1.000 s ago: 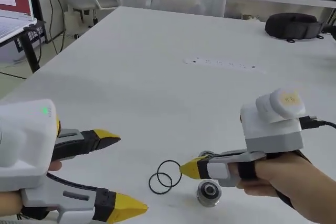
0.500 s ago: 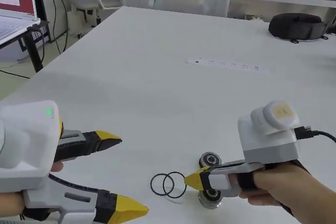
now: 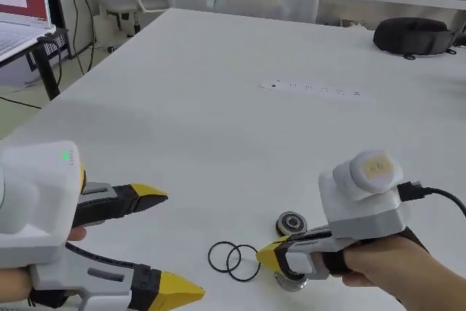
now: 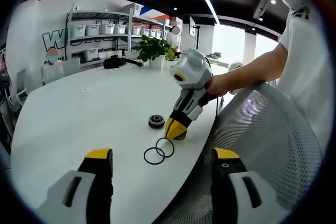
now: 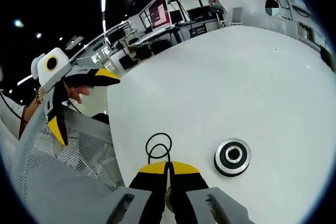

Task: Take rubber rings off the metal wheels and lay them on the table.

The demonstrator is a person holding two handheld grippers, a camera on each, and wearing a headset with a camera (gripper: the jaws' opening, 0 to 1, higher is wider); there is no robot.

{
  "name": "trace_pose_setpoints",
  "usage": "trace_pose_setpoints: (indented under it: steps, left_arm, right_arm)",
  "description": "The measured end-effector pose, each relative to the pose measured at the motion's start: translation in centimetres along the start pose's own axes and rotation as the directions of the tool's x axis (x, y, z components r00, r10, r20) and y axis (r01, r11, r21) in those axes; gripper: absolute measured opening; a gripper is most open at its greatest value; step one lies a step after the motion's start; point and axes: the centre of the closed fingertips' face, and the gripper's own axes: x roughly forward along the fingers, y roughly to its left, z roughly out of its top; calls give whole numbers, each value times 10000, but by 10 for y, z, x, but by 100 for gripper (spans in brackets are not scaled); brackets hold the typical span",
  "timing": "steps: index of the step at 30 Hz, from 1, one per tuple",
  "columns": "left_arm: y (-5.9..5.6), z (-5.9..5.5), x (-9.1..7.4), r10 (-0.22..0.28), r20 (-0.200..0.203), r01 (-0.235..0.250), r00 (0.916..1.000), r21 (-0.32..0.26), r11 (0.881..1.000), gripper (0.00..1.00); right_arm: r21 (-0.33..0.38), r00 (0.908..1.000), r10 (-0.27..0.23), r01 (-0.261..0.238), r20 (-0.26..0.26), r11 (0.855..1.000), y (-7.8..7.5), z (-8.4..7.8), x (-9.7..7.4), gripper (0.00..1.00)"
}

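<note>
One wheel (image 3: 291, 222), earlier behind the right gripper (image 3: 266, 256), now shows.

I've got two rings (image 3: 233, 258) lying overlapped on the bench (image 3: 218, 129), just left of both wheels. One wheel (image 3: 291, 222) sits behind my right gripper (image 3: 263, 255), and the other wheel (image 3: 293, 282) is directly beneath it.

two black rubber rings (image 3: 234, 258), two metal wheels (image 3: 292, 223), one power strip (image 3: 313, 90), one white table (image 3: 204, 121)
</note>
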Motion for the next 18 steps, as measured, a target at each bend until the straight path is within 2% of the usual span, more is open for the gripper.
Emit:
trace_pose_setpoints:
  steps: [12, 18]
  left_arm:
    - [1, -1, 0, 35, -25, -36, 10000, -116, 9999, 74]
    - [1, -2, 0, 6, -75, -7, 10000, -150, 9999, 74]
  right_arm:
    - [-121, 9996, -224, 226, 174, 9997, -5, 3, -3, 3]
    - [-34, 9982, -238, 240, 546, 9997, -6, 13, -10, 3]
